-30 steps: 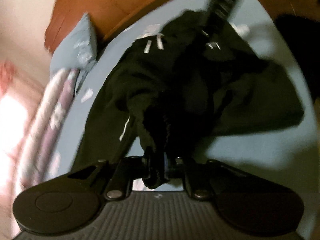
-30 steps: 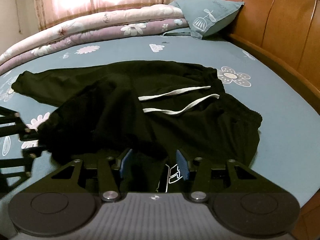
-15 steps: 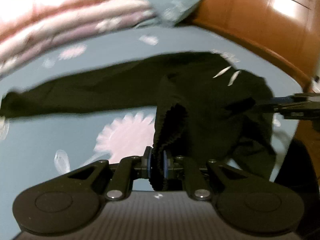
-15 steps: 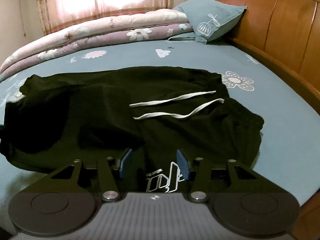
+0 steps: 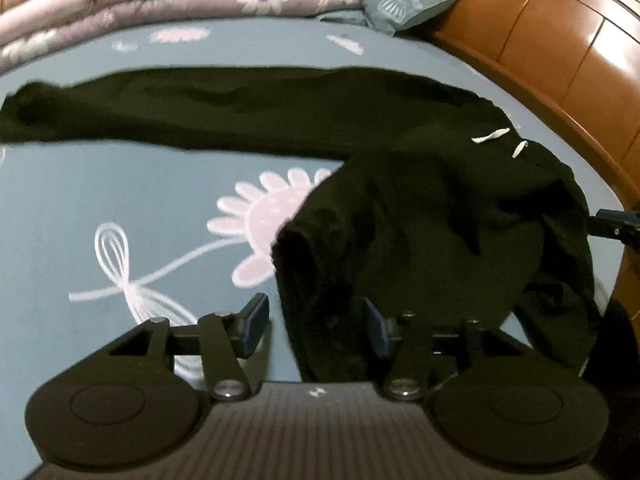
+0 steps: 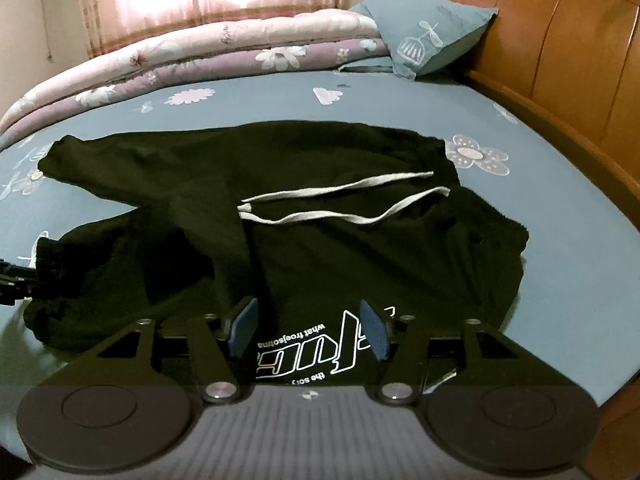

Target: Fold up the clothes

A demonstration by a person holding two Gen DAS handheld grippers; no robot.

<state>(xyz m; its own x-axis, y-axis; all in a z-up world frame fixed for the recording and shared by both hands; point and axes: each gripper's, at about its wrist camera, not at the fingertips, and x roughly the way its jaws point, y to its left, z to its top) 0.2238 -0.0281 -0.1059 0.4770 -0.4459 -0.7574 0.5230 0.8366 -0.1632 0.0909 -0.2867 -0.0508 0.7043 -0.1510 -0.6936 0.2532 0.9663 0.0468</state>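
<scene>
— Black cotton, those trousers [image 6: 320, 184], lying spread across the blue flowered bedsheet [image 6: 540, 248], waistband towards the wooden headboard [image 6: 560, 40].

— From the right gripper [image 6: 308, 330] I'm seeing two white drawstrings [image 6: 340, 196] lying across the front and white lettering on the cloth between its blue pads. The left view is showing only the cord tips.

— And its jaws?

— Opening, pads standing clear of the cloth on both sides, gripping nothing.

— The left gripper [image 5: 316, 326]?

— Opening too. A ribbed cuff [image 5: 316, 264] is lying between its fingers, not pinched. That view is showing the far leg stretching along the sheet, and a big pink flower beside it.

— Any basket?

— I'm seeing none; just a folded quilt [image 6: 200, 60] and a pillow [image 6: 432, 36] sitting behind.
</scene>
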